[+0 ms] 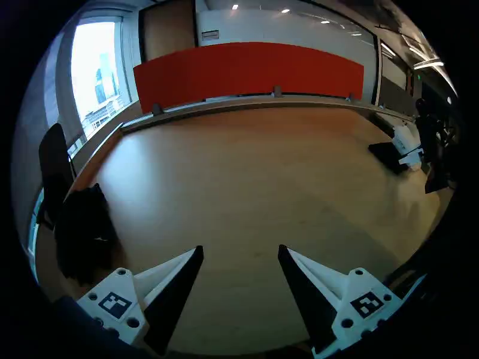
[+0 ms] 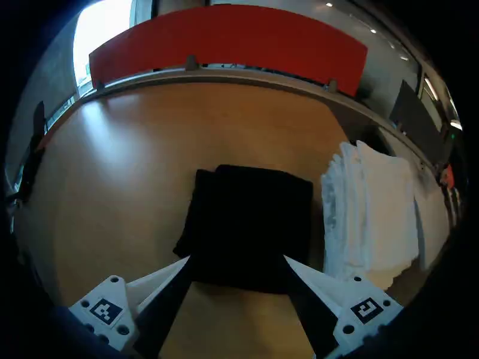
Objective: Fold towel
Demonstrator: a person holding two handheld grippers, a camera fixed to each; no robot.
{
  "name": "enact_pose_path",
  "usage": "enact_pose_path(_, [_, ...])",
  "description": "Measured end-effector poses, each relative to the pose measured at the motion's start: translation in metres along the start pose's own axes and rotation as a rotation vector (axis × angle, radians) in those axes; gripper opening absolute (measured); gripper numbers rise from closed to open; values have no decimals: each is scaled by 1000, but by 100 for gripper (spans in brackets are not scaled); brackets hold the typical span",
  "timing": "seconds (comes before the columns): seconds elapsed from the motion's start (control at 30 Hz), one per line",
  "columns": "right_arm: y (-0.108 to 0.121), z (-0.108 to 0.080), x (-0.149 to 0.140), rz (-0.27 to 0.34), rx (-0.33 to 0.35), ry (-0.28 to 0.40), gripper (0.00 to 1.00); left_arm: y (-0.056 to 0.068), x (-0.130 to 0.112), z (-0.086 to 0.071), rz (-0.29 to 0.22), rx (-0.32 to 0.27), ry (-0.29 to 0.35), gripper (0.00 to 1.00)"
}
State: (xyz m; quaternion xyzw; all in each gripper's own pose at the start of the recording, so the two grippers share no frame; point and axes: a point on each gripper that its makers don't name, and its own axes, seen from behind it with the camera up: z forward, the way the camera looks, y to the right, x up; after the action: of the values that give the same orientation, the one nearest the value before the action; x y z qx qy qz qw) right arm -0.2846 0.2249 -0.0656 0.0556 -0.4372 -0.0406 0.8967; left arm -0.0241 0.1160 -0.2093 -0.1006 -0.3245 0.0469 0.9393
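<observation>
No legible text, number or brand.

Far wall, left gripper view: small wall plate (image 1: 209, 35) above the red panel (image 1: 248, 69), too small to read.

Near, on the left gripper (image 1: 240, 248): black-and-white square markers (image 1: 115, 304), coded pattern only, no characters.

The right gripper (image 2: 238, 258) carries the same kind of markers, one at (image 2: 365, 310).

Agape: left tool (image 1: 240, 248), right tool (image 2: 236, 257).
</observation>
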Motion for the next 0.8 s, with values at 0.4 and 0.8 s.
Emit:
enact_pose_path(0.4, [-6,-33,46,-2,-39,136,100,-9,6,1,-24,9,25,93])
enact_pose_path(0.8, [-11,-80,105,65,-113,353,100,-21,19,2,-45,16,55,93])
